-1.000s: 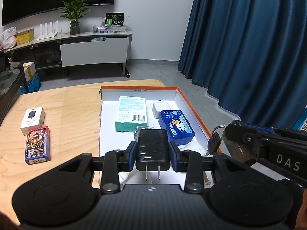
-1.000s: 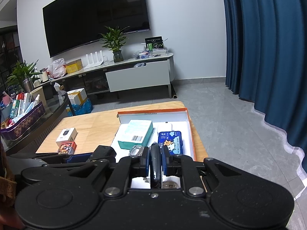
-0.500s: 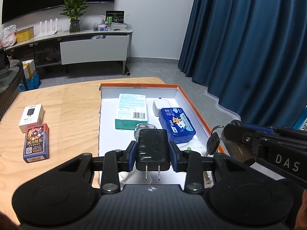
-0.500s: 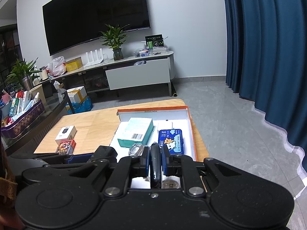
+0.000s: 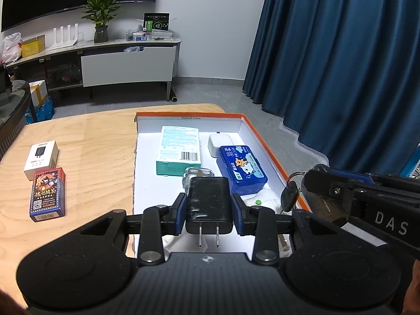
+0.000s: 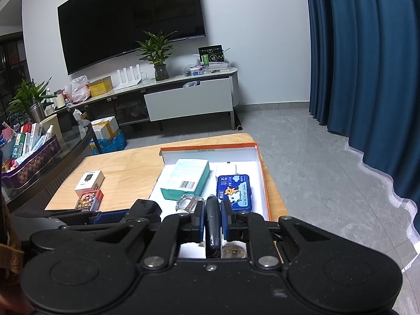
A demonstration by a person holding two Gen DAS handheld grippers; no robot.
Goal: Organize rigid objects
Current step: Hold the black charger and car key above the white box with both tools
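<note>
My left gripper (image 5: 209, 211) is shut on a black plug charger (image 5: 208, 203), prongs pointing back, held above the near part of the orange-rimmed white box (image 5: 265, 141). My right gripper (image 6: 212, 221) is shut on a dark key fob (image 6: 212, 224); in the left wrist view it (image 5: 325, 197) holds the fob with keys (image 5: 288, 200) hanging by the box's right rim. In the box lie a teal carton (image 5: 179, 153), a blue tin (image 5: 241, 168), a white block (image 5: 220, 141) and a clear glass bottle (image 6: 189, 202).
On the wooden table (image 5: 92, 141) left of the box lie a white charger carton (image 5: 41, 156) and a red-blue card pack (image 5: 47, 194). Blue curtains (image 5: 341, 65) hang on the right. A TV cabinet (image 6: 183, 99) stands behind; a glass table with a basket (image 6: 29, 152) is left.
Both grippers have drawn back and up slightly with their loads; the box and table items appear a little farther away. Both grips are unchanged.
</note>
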